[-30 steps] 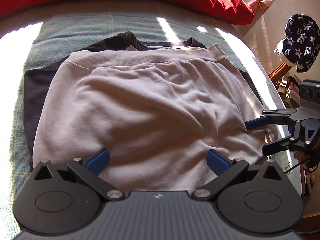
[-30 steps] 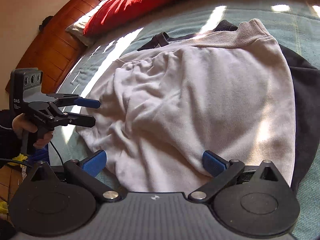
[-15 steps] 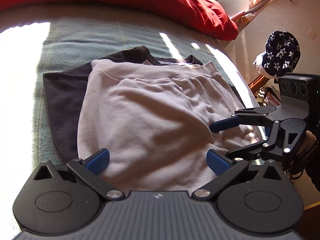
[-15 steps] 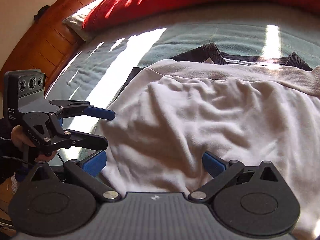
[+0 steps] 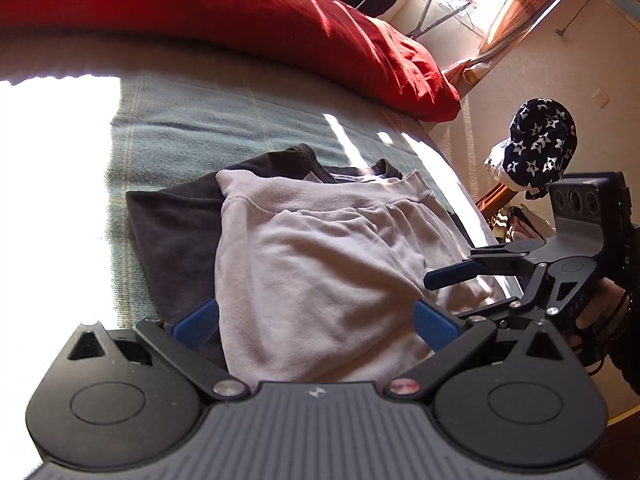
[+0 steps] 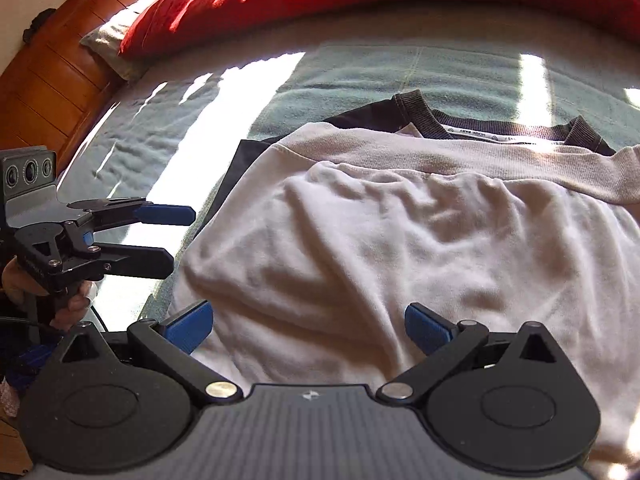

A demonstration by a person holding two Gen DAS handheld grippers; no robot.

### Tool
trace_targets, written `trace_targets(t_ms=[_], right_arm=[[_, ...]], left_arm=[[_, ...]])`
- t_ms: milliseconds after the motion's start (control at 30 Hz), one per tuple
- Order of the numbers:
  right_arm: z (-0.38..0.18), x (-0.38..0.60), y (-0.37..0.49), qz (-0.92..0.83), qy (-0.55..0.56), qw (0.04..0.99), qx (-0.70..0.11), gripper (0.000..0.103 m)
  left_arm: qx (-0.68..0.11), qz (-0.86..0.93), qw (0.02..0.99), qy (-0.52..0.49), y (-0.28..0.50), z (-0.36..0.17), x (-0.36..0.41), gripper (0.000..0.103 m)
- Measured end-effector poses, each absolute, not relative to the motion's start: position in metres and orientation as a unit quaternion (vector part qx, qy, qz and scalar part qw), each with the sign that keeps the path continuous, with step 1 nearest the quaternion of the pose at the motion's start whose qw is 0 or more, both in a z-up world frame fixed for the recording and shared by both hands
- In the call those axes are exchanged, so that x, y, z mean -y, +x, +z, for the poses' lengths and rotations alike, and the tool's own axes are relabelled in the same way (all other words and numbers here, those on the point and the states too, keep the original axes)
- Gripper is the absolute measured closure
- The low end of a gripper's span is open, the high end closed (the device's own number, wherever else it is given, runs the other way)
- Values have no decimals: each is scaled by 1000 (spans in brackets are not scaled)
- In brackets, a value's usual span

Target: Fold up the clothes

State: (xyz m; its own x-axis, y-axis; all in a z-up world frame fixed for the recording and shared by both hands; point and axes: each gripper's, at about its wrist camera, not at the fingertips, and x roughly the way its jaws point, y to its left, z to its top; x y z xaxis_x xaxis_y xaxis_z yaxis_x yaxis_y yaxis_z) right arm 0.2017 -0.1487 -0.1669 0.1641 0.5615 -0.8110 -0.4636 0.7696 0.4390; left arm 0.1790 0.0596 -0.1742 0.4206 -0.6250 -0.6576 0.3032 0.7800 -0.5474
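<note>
A pale grey sweatshirt lies folded on top of a dark garment on the bed; both also show in the right wrist view, the sweatshirt over the dark garment. My left gripper is open and empty, low at the sweatshirt's near left edge; it also shows in the right wrist view. My right gripper is open and empty over the sweatshirt's near edge; it also shows in the left wrist view at the garment's right side.
The green blanket covers the bed, with bright sun patches. A red pillow lies along the far side. A wooden headboard stands left in the right wrist view. A star-patterned cloth sits off the bed's right side.
Both grippers have drawn back and lowered toward the sweatshirt's near edge and come closer together. Both stay open and empty. The clothes have not moved.
</note>
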Motion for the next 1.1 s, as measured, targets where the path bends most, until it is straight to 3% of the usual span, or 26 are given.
trace_targets(t_ms=[433, 600, 800, 967, 1100], right_arm=[[-172, 147, 195, 317, 59, 759, -566, 0], [-174, 153, 192, 316, 59, 751, -577, 0], [-179, 153, 191, 311, 67, 751, -578, 0], [-177, 149, 190, 318, 64, 750, -576, 0], [-173, 158, 185, 313, 42, 751, -579, 0]], left_arm=[[-491, -334, 742, -312, 208, -213, -79, 1], [-530, -357, 700, -318, 195, -222, -89, 1], [-511, -381, 678, -367, 214, -220, -79, 1], [-566, -395, 657, -303, 201, -227, -67, 1], [-563, -382, 682, -268, 183, -206, -86, 1]])
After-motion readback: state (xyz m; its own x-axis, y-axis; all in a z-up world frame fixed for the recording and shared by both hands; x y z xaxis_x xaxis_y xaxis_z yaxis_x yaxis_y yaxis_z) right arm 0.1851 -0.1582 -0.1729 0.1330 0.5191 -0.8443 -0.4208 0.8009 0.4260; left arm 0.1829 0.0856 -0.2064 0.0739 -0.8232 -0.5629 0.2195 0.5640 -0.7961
